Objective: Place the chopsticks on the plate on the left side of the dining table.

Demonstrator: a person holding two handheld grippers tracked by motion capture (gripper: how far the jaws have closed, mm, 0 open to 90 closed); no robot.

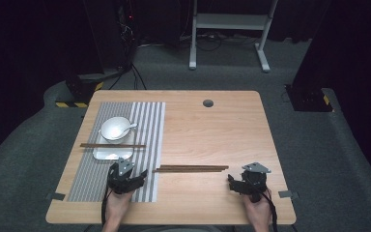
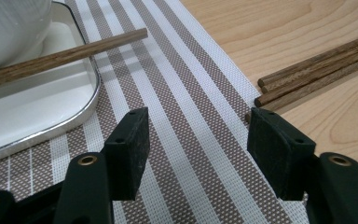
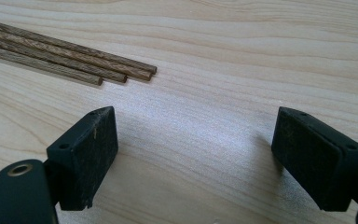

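The loose chopsticks (image 1: 191, 168) are laid on the bare table (image 1: 222, 130), between the grippers. The left gripper (image 2: 198, 144) is held over the striped placemat (image 2: 186, 102), jaws apart, seemingly empty. The right gripper (image 3: 193, 154) is likewise spread, nothing gripped.

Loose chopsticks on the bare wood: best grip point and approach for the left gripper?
Take the chopsticks at their left tips, beside the placemat. They lie flat, bundled, so bring the open left gripper down from above, jaws straddling across their length.

Brown chopsticks (image 1: 191, 168), grey-and-white striped placemat (image 1: 149, 125)
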